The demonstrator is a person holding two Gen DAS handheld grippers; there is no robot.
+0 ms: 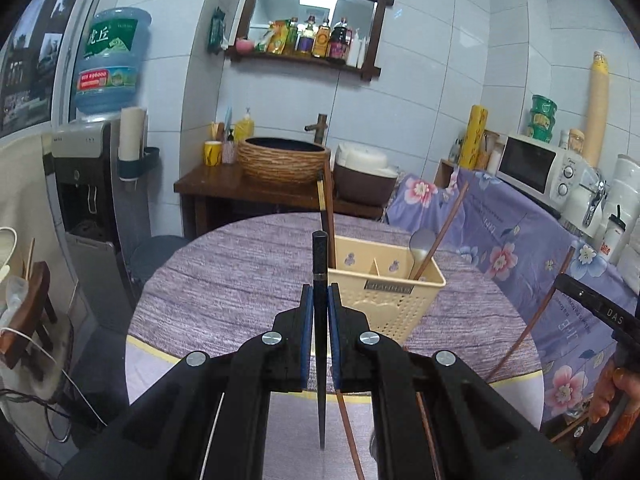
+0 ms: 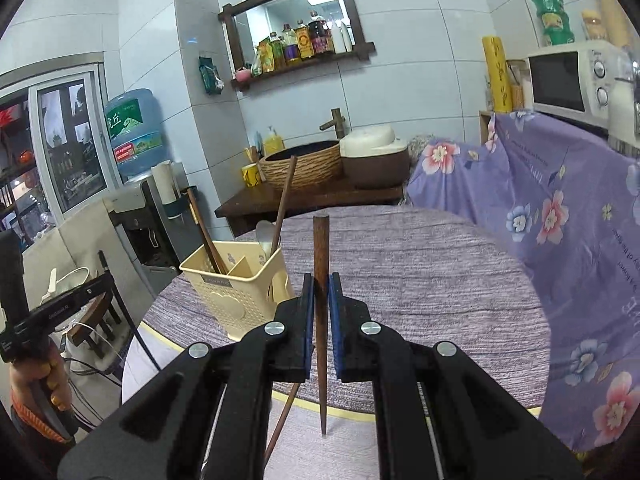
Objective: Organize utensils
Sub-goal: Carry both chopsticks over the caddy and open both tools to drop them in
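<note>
My left gripper (image 1: 319,298) is shut on a black chopstick (image 1: 320,264) that stands upright between its blue pads, lifted above the round table. Just ahead and to the right stands a cream utensil basket (image 1: 394,294) holding brown chopsticks and a spoon (image 1: 421,246). My right gripper (image 2: 320,296) is shut on a brown wooden chopstick (image 2: 321,248), also upright. The same basket (image 2: 236,284) sits to its left, with chopsticks (image 2: 208,236) and a spoon (image 2: 265,236) in it. One more brown chopstick (image 2: 282,420) lies on the table under the right gripper.
The table wears a purple woven cloth (image 2: 420,272). A floral-covered counter (image 2: 560,220) with a microwave (image 2: 568,80) runs along the right. Behind are a woven basin (image 1: 284,160), a rice cooker (image 2: 374,156) and a water dispenser (image 1: 86,184). A hand (image 2: 40,376) holds the other gripper.
</note>
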